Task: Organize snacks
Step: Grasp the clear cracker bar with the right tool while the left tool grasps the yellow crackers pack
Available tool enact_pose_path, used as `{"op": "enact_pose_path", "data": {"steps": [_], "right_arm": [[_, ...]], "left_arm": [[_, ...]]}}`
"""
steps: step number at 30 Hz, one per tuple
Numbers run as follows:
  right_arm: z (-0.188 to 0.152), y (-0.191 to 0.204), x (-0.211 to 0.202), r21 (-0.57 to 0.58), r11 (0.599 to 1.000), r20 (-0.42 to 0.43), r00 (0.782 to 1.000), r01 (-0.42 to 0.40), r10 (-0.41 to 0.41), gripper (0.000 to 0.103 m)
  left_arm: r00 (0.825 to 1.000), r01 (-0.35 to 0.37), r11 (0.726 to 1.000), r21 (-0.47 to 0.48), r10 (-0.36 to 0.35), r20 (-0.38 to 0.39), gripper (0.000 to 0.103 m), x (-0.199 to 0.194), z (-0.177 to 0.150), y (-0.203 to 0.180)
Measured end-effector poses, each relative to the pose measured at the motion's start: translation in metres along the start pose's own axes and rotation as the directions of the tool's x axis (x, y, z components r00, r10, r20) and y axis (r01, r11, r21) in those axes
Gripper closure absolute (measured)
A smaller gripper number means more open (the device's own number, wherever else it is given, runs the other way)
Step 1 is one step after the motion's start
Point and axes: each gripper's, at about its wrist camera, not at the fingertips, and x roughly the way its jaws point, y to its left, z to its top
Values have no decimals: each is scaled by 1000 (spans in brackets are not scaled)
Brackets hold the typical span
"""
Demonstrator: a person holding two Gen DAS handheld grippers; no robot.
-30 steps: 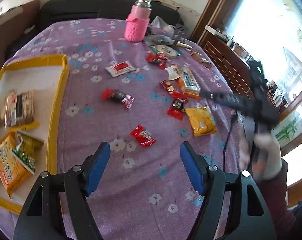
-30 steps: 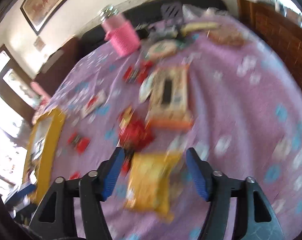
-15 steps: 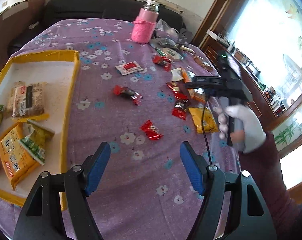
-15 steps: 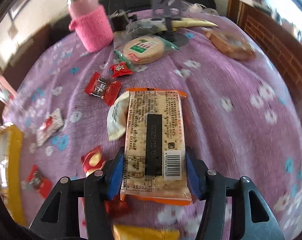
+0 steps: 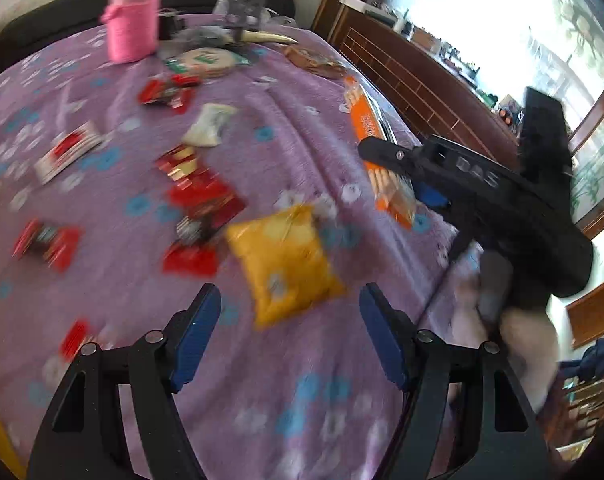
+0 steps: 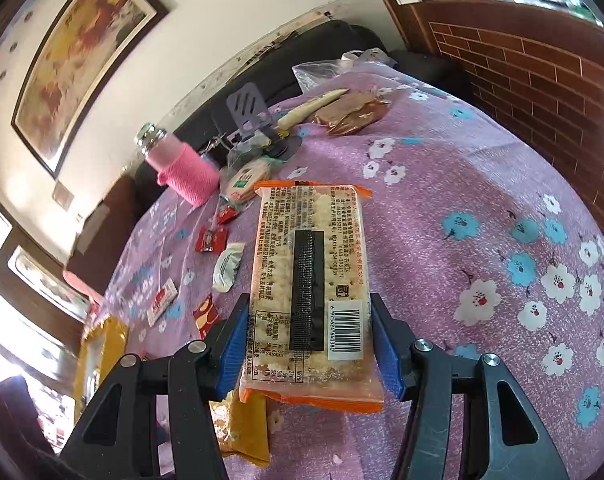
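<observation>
Here, clear orange-edged cracker pack [image 6: 310,292], barcode up, clamped by right gripper [image 6: 310,344], left gripper [image 5: 289,334] wide, empty.

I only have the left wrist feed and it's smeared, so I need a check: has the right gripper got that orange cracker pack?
Observer: Yes. The right gripper has just closed on the cracker pack; both blue pads press its long edges near the barcode end.
Operator: Is the pack off the cloth?
Observer: It looks raised: it sticks out level from the jaws and the yellow bag shows beneath its near end.
Operator: Which face is up?
Observer: The printed back, with a black strip down the middle and the barcode beside the right pad.
Operator: Is the tray visible anywhere?
Observer: Yes, the yellow tray is at the far left of the right wrist view, past the small red packets.
</observation>
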Motion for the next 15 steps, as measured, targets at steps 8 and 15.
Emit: {"op": "enact_pose_path", "data": {"steps": [8,15], "right_arm": [[-3,-3,1,-20,1000,-6,1000,4,-4,46],[-5,-7,1,0,999,11,999,33,-33,46]], "left_arm": [[992,-121,990,69,123,-30,46,41,13,-14],[992,-124,992,35,123,17,61,13,-1,-2]]}}
